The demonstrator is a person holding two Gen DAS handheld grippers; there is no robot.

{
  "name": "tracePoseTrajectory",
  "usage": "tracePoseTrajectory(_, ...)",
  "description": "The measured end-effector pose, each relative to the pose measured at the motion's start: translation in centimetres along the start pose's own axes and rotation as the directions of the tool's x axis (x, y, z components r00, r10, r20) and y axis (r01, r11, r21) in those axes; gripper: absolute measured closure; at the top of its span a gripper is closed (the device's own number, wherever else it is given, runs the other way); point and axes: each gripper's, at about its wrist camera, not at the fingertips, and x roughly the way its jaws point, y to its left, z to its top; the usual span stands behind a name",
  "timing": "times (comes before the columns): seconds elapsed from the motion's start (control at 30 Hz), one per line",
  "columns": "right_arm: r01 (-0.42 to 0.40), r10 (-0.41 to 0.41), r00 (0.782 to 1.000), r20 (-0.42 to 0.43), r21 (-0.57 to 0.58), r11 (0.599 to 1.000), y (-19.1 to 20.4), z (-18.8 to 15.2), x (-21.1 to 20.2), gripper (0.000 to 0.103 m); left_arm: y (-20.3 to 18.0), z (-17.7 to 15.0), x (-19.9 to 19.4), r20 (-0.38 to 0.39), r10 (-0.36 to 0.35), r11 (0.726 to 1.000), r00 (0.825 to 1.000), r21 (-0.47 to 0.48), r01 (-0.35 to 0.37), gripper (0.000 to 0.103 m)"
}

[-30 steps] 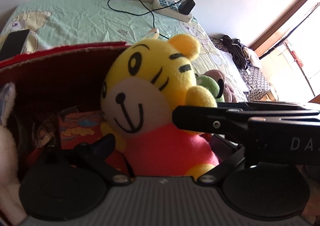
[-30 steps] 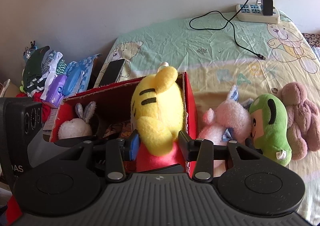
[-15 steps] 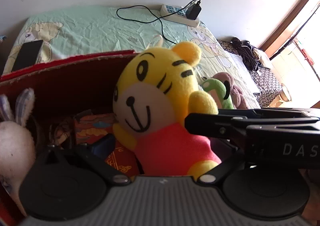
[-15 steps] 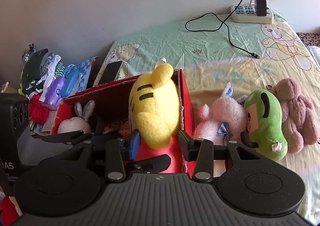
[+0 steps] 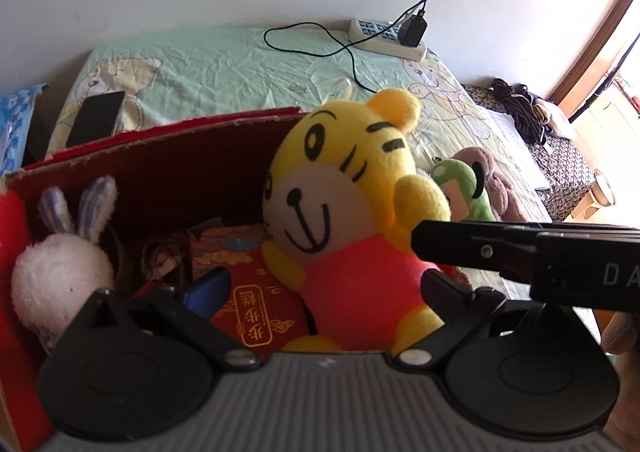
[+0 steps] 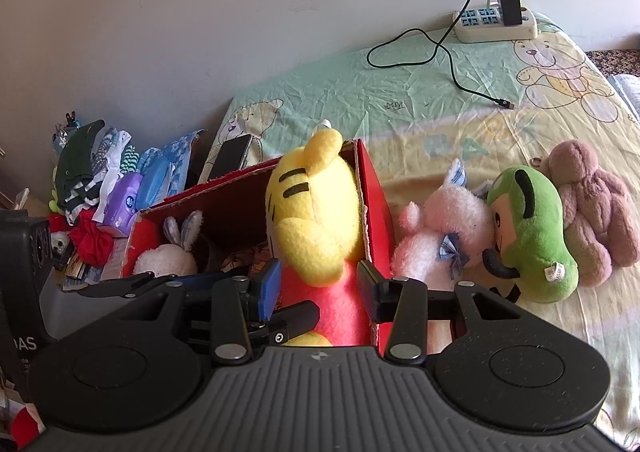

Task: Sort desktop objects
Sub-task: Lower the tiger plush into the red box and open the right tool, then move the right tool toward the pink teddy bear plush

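In the right wrist view, at about nine o'clock, a heap of folded clothes and packets (image 6: 108,180) lies against the wall. Next comes the red cardboard box (image 6: 374,196), standing on the bear-print bedsheet (image 6: 400,92). A white rabbit toy (image 6: 168,256) sits in the box's left end, ears up. The yellow tiger toy (image 6: 316,208) sits upright in the right end, leaning on the box's right wall, its head rising above the rim.

The right gripper (image 6: 318,284) hangs at the tiger's red body, its fingers spread to either side (the blue pad is on the left one); I cannot tell whether they touch the plush. The left gripper (image 5: 324,292) faces the tiger from the front, its fingers wide apart and holding nothing, over a red packet with gold lettering (image 5: 256,312) on the box floor. In the left wrist view the right tool crosses from three o'clock as a black bar beside the tiger's raised paw.

Outside the box, just beside its right wall, lie a pink plush (image 6: 448,228), then a green plush (image 6: 532,228) touching it, then a mauve plush (image 6: 592,204) at three o'clock. A dark phone (image 6: 234,154) lies behind the box at about eleven o'clock, and a power strip (image 6: 496,24) with a black charger cable sits at one o'clock by the wall.
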Motion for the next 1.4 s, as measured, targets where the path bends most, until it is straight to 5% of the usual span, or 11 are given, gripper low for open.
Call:
tracePoseTrajectory(0.4,-0.131,0.130,0.991,0.019,0.055,0.990,-2.7,-0.1,-1.1,0.058,-1.9,0.2,-2.1,0.053,0.130,0.991,0.990,0.017,-0.131,0.002)
tracePoseTrajectory(0.77,-0.326,0.324,0.945,0.032,0.058,0.944,-7.1,1.0,-3.1,0.057,-3.8,0.0,-2.5,0.070,0.231,0.971,0.970,-0.076,-0.226,0.002)
tracePoseTrajectory(0.93,-0.356,0.348,0.934,0.081,0.121,0.927,-11.9,1.4,-5.1,0.057,-5.3,-0.2,-3.1,0.094,0.266,0.961,0.959,-0.102,-0.257,0.002)
tracePoseTrajectory(1.07,-0.306,0.293,0.952,0.092,0.194,0.932,-16.4,0.8,-6.0,0.057,-6.4,-0.3,-3.9,0.137,0.271,0.958,0.953,-0.133,-0.254,0.002)
tracePoseTrajectory(1.17,-0.250,0.237,0.968,0.079,0.263,0.932,-19.9,0.1,-6.1,0.057,-7.8,-0.3,-4.7,0.184,0.236,0.966,0.954,-0.150,-0.210,0.002)
tracePoseTrajectory(1.4,-0.181,0.165,0.984,0.072,0.392,0.902,-26.8,-0.6,-6.6,0.054,-14.6,0.4,-3.4,0.245,-0.033,0.998,0.969,-0.050,0.047,0.002)
